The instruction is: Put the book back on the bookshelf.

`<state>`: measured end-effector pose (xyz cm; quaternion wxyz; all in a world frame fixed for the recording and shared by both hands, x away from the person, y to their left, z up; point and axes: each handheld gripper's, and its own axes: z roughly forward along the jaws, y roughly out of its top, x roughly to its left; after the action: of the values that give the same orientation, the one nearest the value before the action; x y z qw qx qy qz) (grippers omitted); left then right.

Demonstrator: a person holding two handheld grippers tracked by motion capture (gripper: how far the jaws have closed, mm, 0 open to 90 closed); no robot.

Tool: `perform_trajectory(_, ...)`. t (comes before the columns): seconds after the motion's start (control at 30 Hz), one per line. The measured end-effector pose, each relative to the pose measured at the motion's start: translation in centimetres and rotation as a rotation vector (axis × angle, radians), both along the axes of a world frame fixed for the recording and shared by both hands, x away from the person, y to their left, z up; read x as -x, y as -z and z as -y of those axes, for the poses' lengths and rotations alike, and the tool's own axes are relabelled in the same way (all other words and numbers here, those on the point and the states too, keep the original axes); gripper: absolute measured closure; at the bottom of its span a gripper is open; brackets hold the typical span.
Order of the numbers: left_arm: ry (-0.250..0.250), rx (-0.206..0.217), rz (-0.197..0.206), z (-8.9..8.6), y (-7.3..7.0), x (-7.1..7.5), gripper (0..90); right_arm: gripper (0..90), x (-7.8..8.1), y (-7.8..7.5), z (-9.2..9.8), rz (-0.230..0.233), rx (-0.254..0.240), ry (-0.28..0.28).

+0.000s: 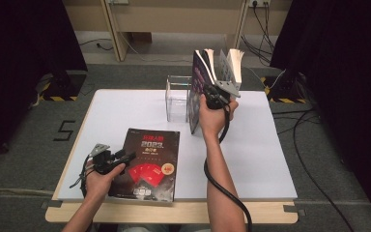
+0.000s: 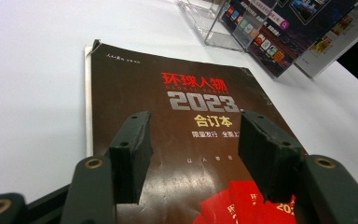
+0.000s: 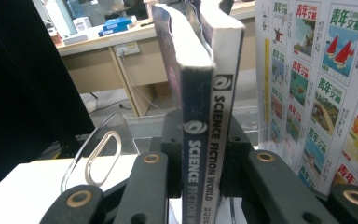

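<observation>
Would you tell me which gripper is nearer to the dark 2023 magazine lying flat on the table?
Left. The left gripper hovers open over the 2023 magazine; the right gripper is farther back, shut on upright Science Fiction World magazines.

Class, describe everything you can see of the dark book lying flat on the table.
The dark book is a thick paperback with a glossy brown-black cover, red and silver title print reading 2023, and red cards pictured near its lower edge. It lies flat, cover up, at the near edge of the white table. One corner looks slightly worn. The left gripper hovers open above the cover, its fingers apart.
</observation>
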<state>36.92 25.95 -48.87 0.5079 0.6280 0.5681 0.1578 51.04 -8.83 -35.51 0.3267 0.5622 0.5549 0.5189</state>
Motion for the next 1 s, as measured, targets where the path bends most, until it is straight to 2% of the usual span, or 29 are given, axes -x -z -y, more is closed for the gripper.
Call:
perform_trajectory(0.13,-0.003,0.003,-0.003,-0.1,0.0,0.0,43.5,76.4,-0.2,-0.2,0.4,0.014,-0.016,0.012)
perform_trajectory(0.33,-0.003,0.003,-0.001,-0.2,0.0,0.0,43.6,76.5,-0.5,-0.7,0.6,0.044,-0.014,0.024)
perform_trajectory(1.0,-0.011,0.011,0.001,-0.5,0.0,-0.1,44.3,76.5,-1.7,-1.8,0.3,0.125,-0.038,0.050)
